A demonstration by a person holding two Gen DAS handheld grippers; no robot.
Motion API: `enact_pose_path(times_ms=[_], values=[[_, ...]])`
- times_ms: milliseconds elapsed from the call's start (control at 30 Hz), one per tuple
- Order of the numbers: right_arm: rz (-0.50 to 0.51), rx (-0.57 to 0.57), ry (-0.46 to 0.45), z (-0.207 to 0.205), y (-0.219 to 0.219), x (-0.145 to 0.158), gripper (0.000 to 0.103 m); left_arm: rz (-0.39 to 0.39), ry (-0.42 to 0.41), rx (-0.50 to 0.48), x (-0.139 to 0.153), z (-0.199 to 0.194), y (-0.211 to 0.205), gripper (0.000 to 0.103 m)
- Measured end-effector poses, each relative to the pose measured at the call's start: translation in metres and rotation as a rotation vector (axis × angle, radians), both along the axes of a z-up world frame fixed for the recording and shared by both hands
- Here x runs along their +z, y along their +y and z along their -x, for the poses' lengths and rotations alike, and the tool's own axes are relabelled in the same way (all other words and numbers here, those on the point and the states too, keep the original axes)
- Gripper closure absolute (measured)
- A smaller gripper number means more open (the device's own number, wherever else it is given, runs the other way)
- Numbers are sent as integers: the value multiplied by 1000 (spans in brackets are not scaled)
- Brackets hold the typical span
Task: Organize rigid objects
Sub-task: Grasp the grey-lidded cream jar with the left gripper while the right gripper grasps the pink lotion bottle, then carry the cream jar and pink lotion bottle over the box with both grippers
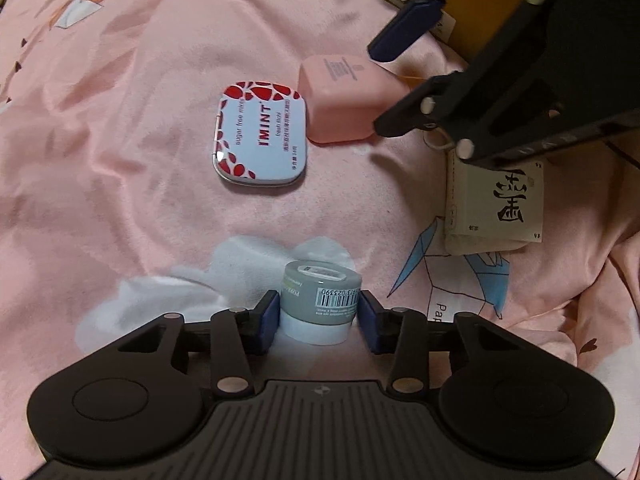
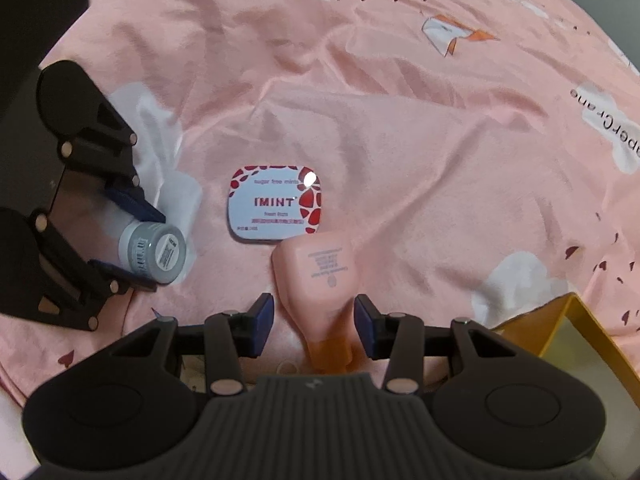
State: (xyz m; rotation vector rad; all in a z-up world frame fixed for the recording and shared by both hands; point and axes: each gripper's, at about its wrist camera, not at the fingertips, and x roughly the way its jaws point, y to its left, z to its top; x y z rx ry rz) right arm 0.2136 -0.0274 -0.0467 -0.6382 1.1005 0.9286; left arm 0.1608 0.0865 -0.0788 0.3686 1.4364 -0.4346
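Observation:
A small grey jar [image 1: 320,306] with a white base lies on the pink bedsheet between the fingers of my left gripper [image 1: 319,316]; the pads stand at its sides with slim gaps. It also shows in the right wrist view [image 2: 154,252]. A white and red IMINT mint tin [image 1: 260,136] lies flat in the middle and also shows in the right wrist view [image 2: 275,204]. A pink bottle [image 2: 316,276] with an orange cap lies between the open fingers of my right gripper [image 2: 315,326], not touched. The bottle [image 1: 344,100] and right gripper [image 1: 376,88] show in the left view.
A yellow box [image 2: 568,328] with an open top stands at the right; it also shows in the left wrist view [image 1: 476,4]. A cream fabric pouch [image 1: 494,204] with a black character lies right of the jar. The pink sheet [image 2: 400,120] is wrinkled.

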Motion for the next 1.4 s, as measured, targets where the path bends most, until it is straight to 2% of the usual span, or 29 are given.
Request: enact_pose_path(times_ms=[433, 633, 967, 1167, 1400], values=[[30, -44, 59, -16, 15, -24, 56, 10, 5, 9, -2, -9, 3, 56], [23, -30, 26, -7, 11, -18, 58, 4, -11, 25, 0, -5, -1, 56], [-47, -43, 0, 10, -6, 12, 59, 48, -80, 103, 22, 3, 10, 56], [-109, -49, -39, 20, -16, 37, 59, 101, -136, 172, 51, 8, 16, 56], [-203, -76, -97, 34, -39, 76, 59, 143, -225, 204, 89, 17, 14, 56]])
